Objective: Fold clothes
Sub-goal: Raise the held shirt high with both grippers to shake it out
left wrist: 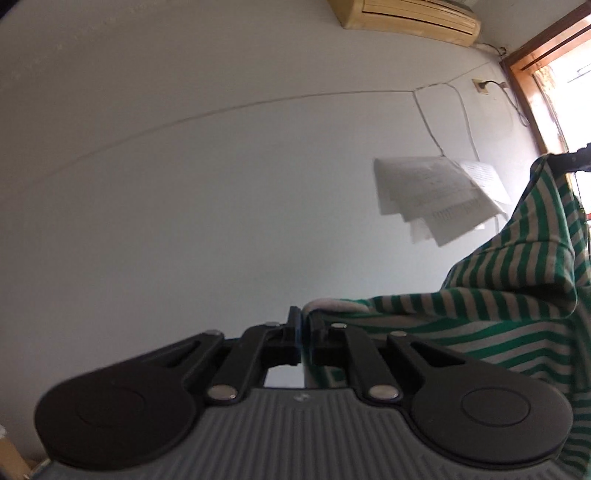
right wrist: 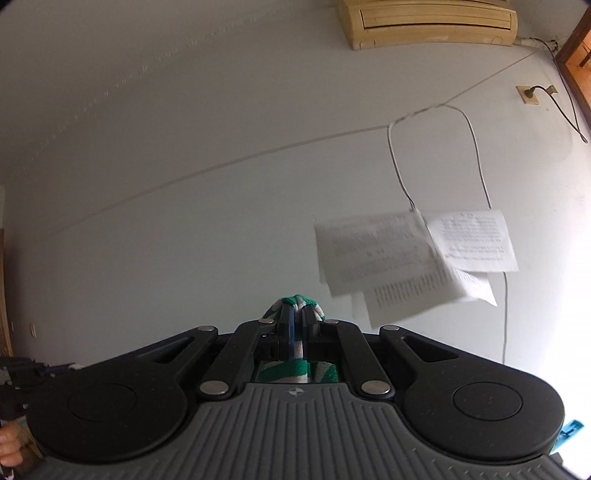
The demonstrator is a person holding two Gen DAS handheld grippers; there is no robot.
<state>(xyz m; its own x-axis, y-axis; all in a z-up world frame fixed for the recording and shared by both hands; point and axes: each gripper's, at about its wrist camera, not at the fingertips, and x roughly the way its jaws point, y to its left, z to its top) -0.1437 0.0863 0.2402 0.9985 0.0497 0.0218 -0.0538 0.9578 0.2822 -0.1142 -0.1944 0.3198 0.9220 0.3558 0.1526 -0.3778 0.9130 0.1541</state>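
garment: green-and-beige striped knit garment [left wrist: 509,295], held up in the air in front of a wall, not lying on anything visible
garment shape: spread between the two tongs; in left wrist view it runs from the fingertips off to the right and rises to a peak at upper right
garment edge: pale rolled hem or collar sits right at the left tongs' tips
left tongs [left wrist: 300,332]: black, fingers together, clamped on the edge of the striped cloth; blue pad visible on the inner face of one finger
right tongs [right wrist: 300,325]: black, fingers together, pinched on a bunched wad of the same striped cloth [right wrist: 295,304]; cloth pokes out past the tips and also shows below, between the finger bases
right tongs seen from left view: dark tool at far right edge [left wrist: 574,157] holding the peak of the garment
left side of right view: part of a dark tool and a bit of a hand [right wrist: 9,439] at lower left edge, blurred
wall: plain white wall [left wrist: 184,166], thin wire strung across it
papers: white printed paper sheets [right wrist: 410,254] hanging on a looped cord, text too blurred to read
air conditioner: cream wall-mounted air conditioner [right wrist: 428,22] at top
outlet: wall socket with black plug [right wrist: 530,94], right of the papers
window: wooden-framed window [left wrist: 554,85], bright, far right in left view
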